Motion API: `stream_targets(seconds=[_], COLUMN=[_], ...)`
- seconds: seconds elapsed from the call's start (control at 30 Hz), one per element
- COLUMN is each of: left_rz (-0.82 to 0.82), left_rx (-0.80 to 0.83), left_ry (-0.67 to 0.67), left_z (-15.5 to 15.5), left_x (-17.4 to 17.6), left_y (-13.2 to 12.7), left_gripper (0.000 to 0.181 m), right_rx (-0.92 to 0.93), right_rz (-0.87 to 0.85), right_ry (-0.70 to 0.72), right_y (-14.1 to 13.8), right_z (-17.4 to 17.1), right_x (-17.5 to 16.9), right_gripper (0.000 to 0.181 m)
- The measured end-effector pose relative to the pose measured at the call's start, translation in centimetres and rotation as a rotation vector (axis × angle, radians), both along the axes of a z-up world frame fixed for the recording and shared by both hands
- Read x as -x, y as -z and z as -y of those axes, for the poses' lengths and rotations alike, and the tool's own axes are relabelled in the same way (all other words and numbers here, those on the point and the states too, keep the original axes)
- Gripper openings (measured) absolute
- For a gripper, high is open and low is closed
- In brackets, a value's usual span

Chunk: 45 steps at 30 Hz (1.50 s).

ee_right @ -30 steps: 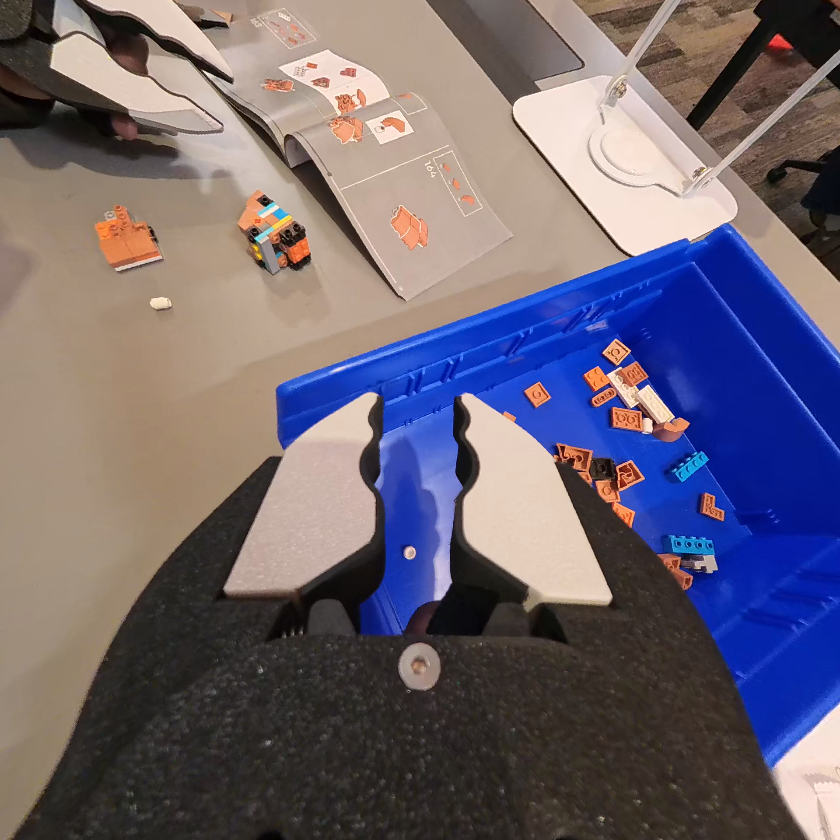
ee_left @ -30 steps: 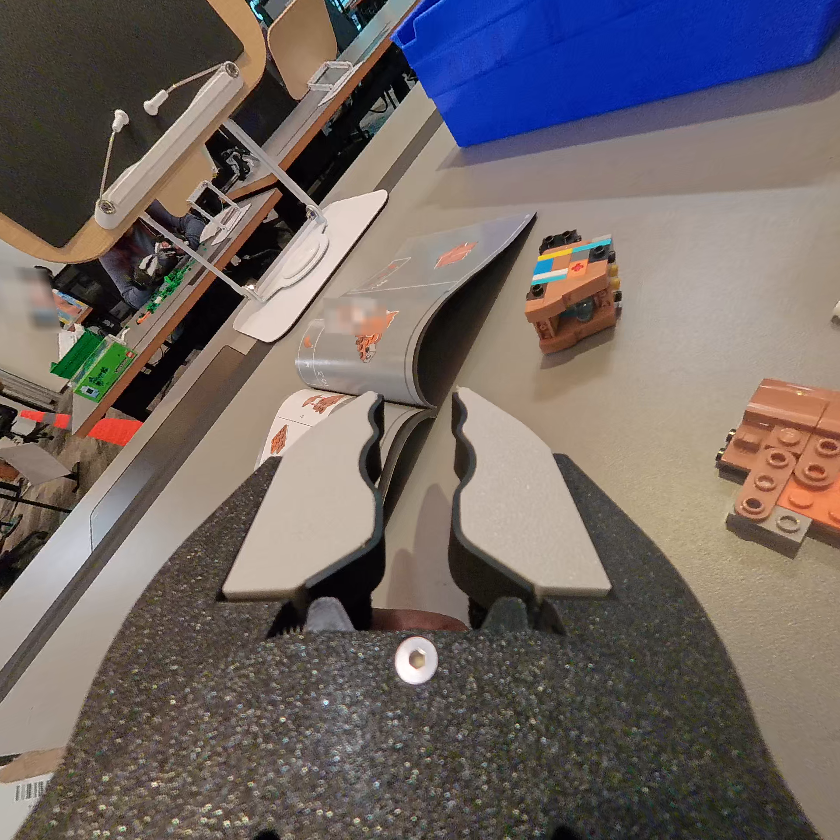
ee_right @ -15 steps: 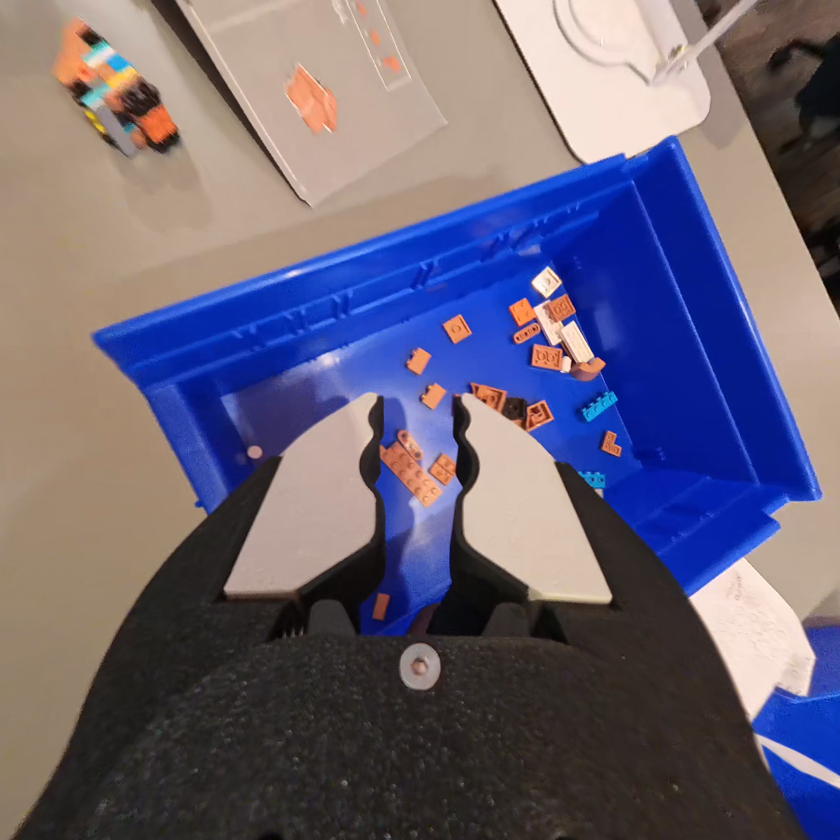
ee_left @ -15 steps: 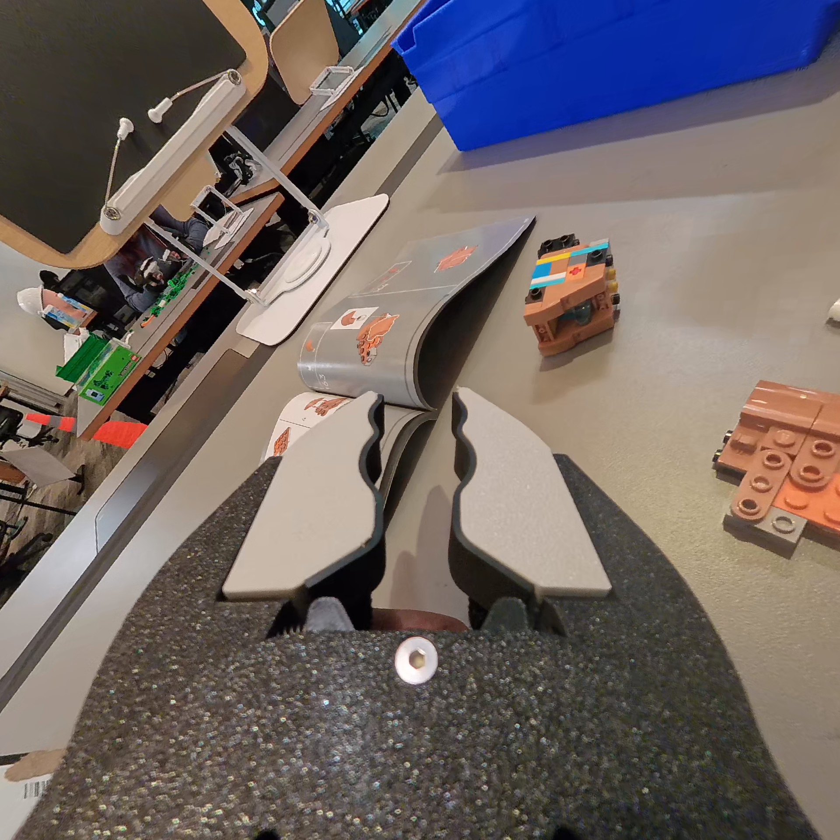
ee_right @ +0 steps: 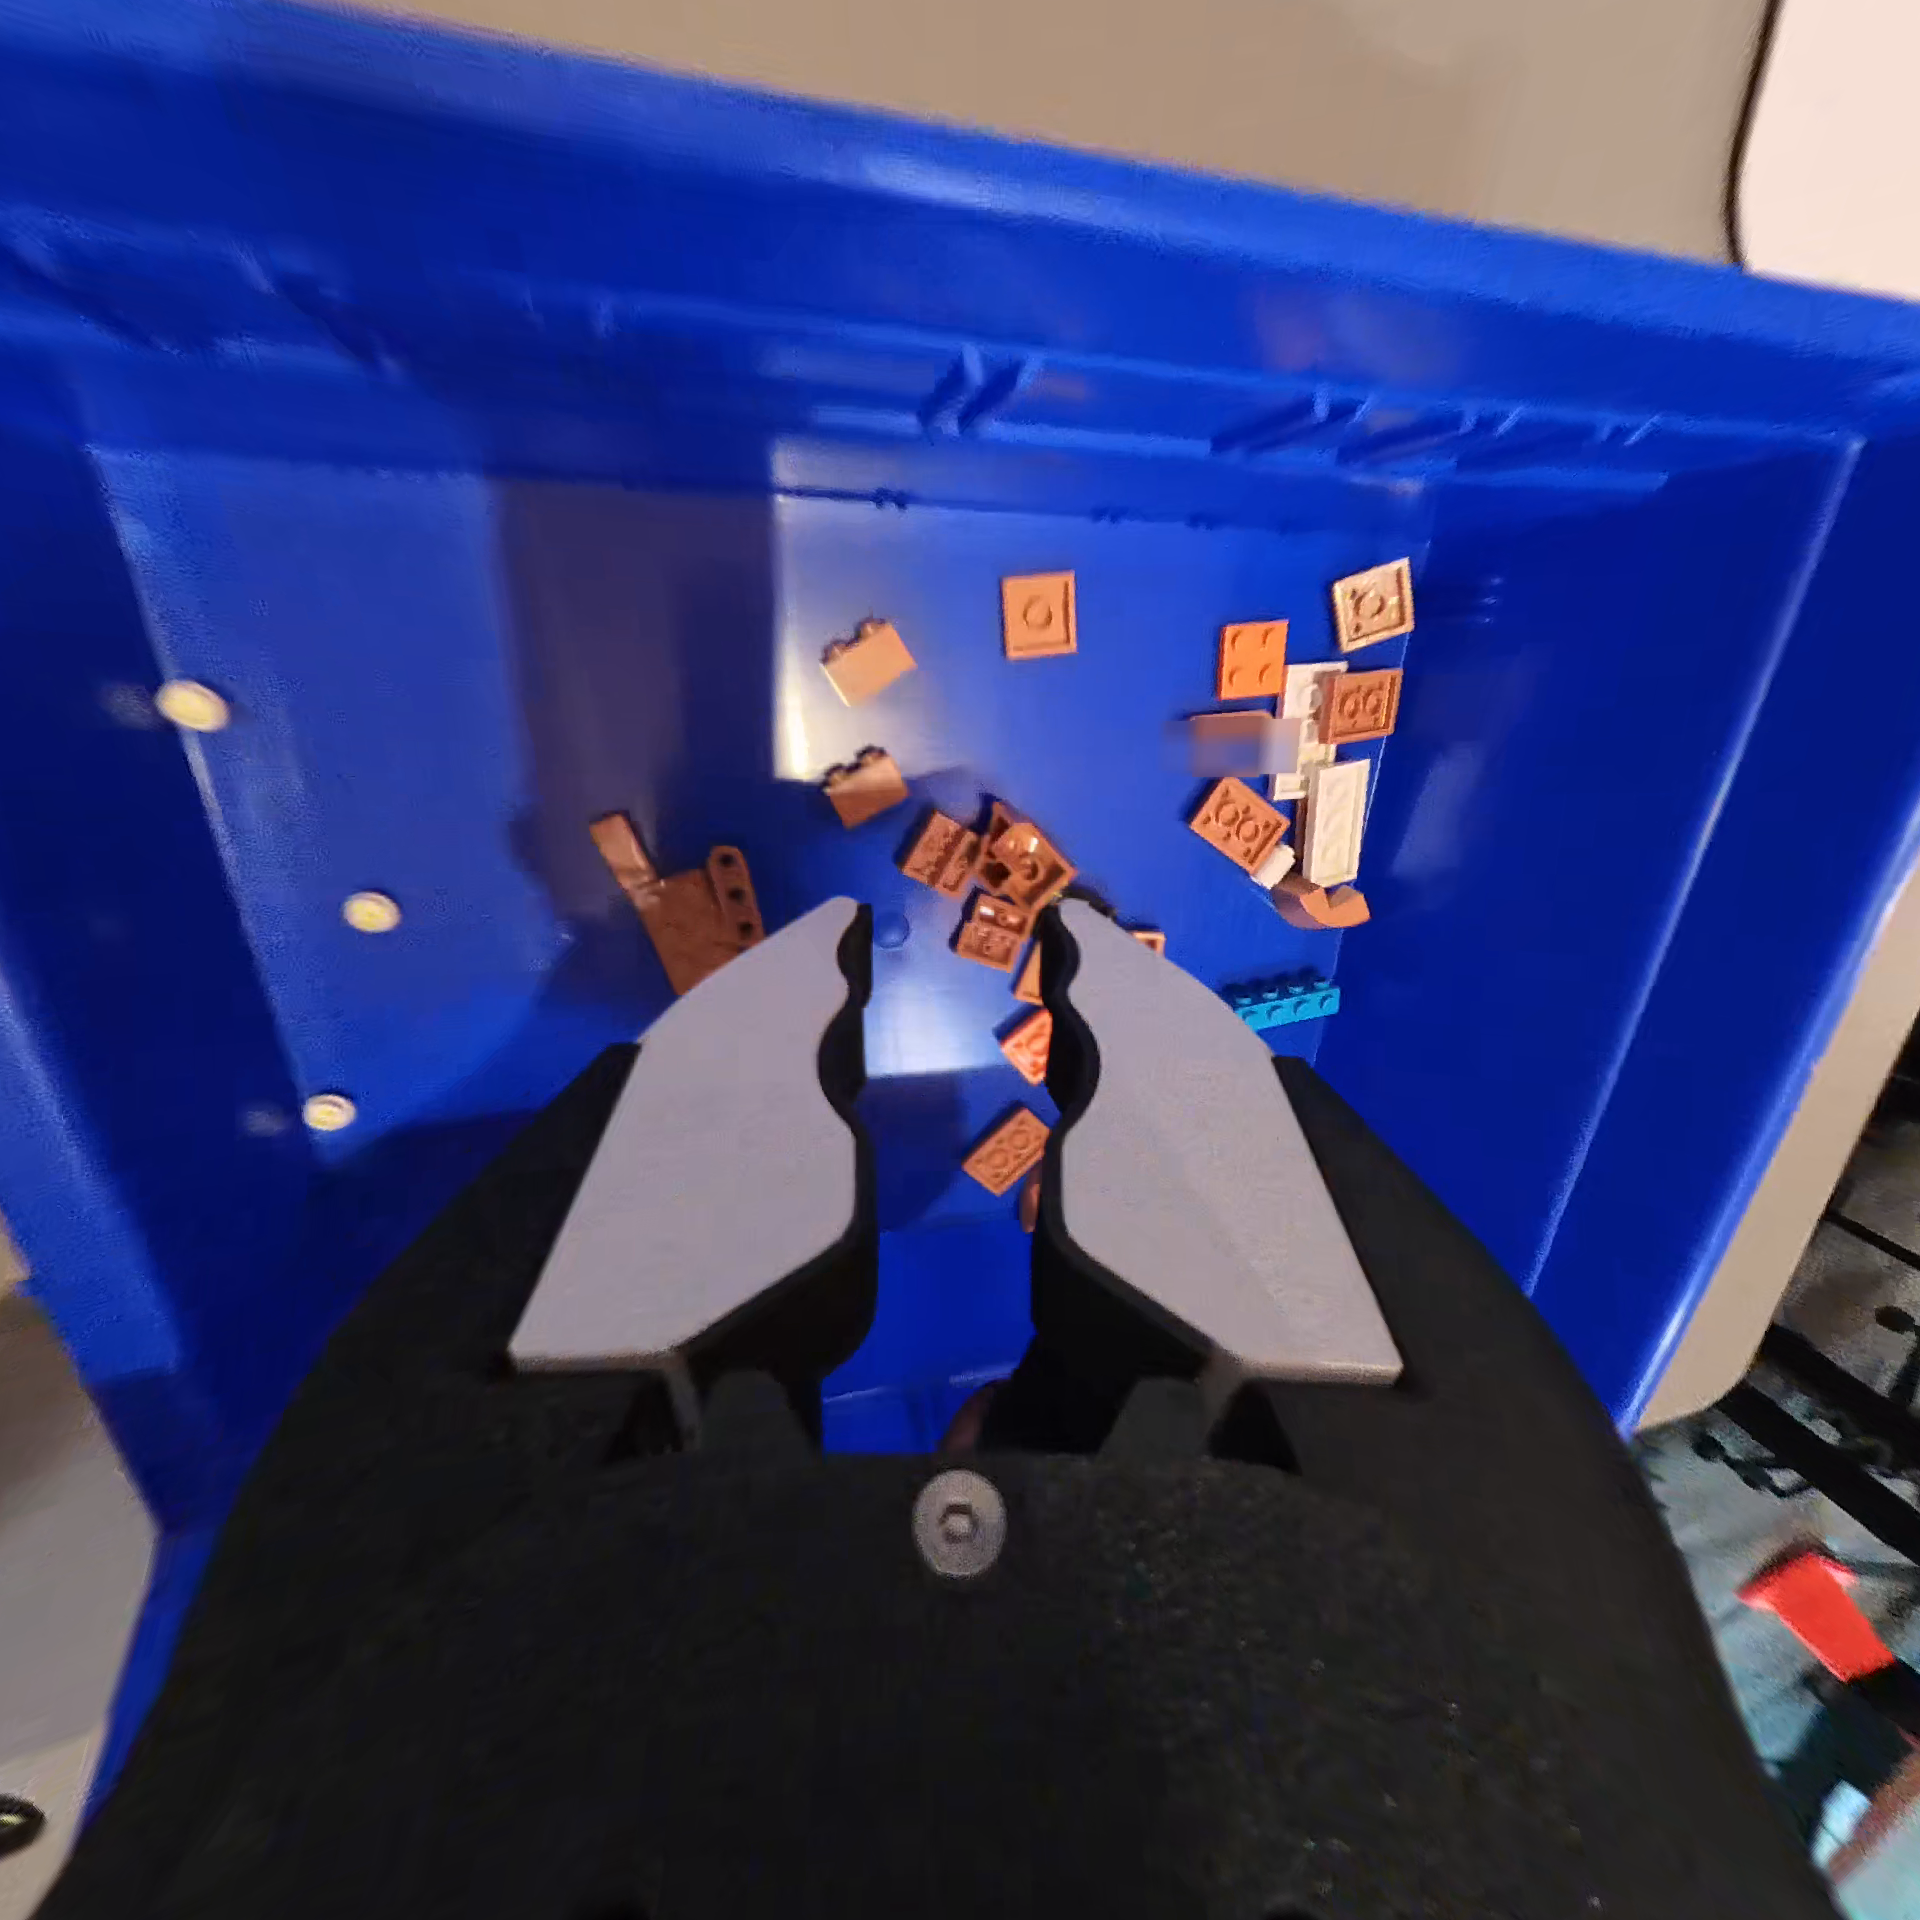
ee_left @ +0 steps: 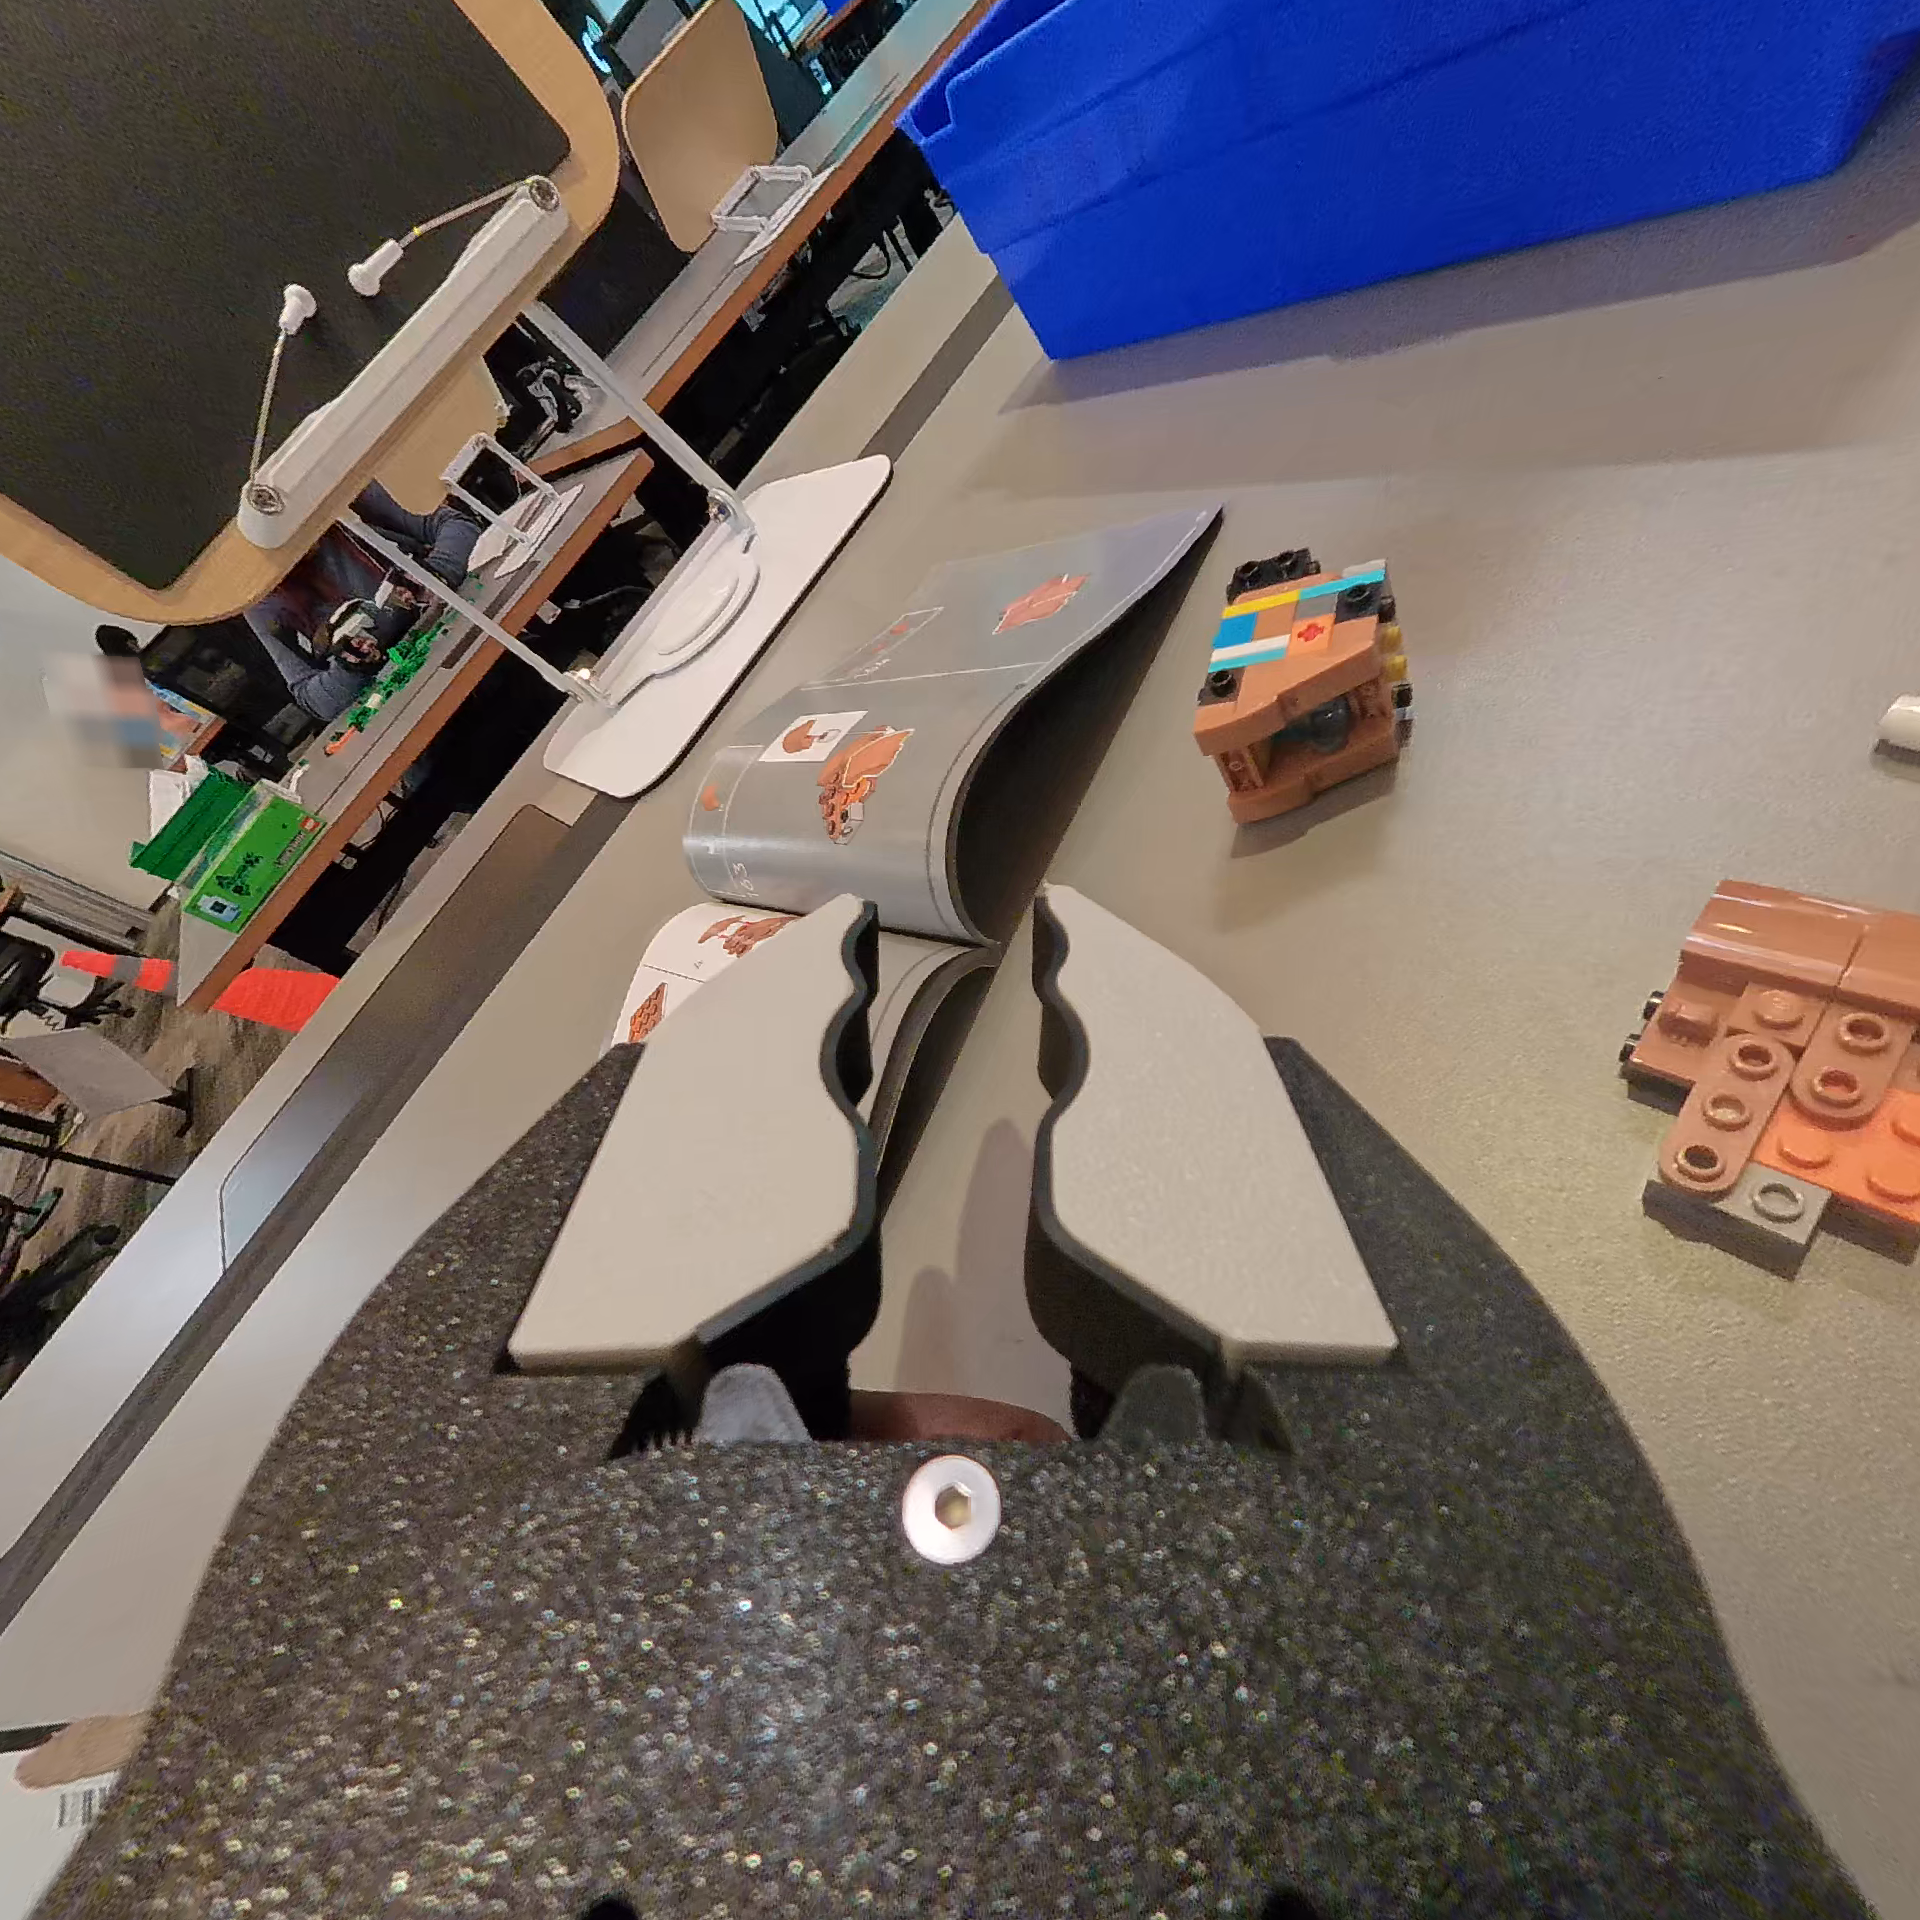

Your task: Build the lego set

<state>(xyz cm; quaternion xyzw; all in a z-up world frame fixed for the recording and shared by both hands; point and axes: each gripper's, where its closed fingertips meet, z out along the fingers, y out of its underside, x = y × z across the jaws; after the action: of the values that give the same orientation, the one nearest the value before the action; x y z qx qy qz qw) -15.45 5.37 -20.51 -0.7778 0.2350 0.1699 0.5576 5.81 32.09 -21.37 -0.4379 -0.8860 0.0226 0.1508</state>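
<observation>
In the left wrist view, my left gripper (ee_left: pixel 951 914) is open and empty, low over the grey table, its tips at the spine of the open instruction booklet (ee_left: pixel 935 727). A small brown block build (ee_left: pixel 1299 696) with blue, yellow and black parts sits beyond it to the right. A flat brown and orange plate assembly (ee_left: pixel 1808 1081) lies at the right edge. In the right wrist view, my right gripper (ee_right: pixel 951 920) is open and empty above the inside of the blue bin (ee_right: pixel 364 582), over several loose brown, orange, white and light blue pieces (ee_right: pixel 997 883).
A white lamp base (ee_left: pixel 727 613) with a thin arm stands behind the booklet near the table's far edge. The blue bin (ee_left: pixel 1403 145) shows at the top right of the left wrist view. A small white piece (ee_left: pixel 1901 722) lies at the right edge. The grippers' ends are close to 35 cm from one another. The small white piece (ee_left: pixel 1901 722) is closer to my left gripper, around 12 cm from its tips; the right tips are 30 cm off.
My right gripper has swung from the table side over the blue bin and down toward the loose pieces, staying open. My left gripper has barely moved.
</observation>
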Motion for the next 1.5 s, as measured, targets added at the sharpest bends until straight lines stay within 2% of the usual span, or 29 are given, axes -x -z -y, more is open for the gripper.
stream_targets(seconds=[0.17,0.4,0.6,0.8,1.5], left_rz=[0.001,0.001,-0.003,-0.005,-0.007], left_rx=[0.001,-0.001,-0.003,-0.006,-0.006], left_ry=[0.002,0.007,0.013,0.014,0.014], left_z=[0.0,0.0,0.0,0.0,0.0], left_x=[0.0,-0.2,-0.4,-0.5,-0.5], left_y=[0.0,0.0,-0.1,-0.2,-0.2], left_gripper=[0.028,0.028,0.028,0.028,0.028], right_rx=[-0.007,0.030,0.055,0.089,0.103], right_rz=[0.068,0.160,0.195,0.196,0.158], right_ry=[0.017,0.188,0.273,0.278,0.214], right_y=[1.8,3.2,4.0,4.1,3.8], right_z=[-1.0,-1.9,-2.5,-2.3,-1.3], right_x=[0.9,1.2,1.2,1.4,2.0], right_gripper=[0.030,0.035,0.035,0.026,0.025])
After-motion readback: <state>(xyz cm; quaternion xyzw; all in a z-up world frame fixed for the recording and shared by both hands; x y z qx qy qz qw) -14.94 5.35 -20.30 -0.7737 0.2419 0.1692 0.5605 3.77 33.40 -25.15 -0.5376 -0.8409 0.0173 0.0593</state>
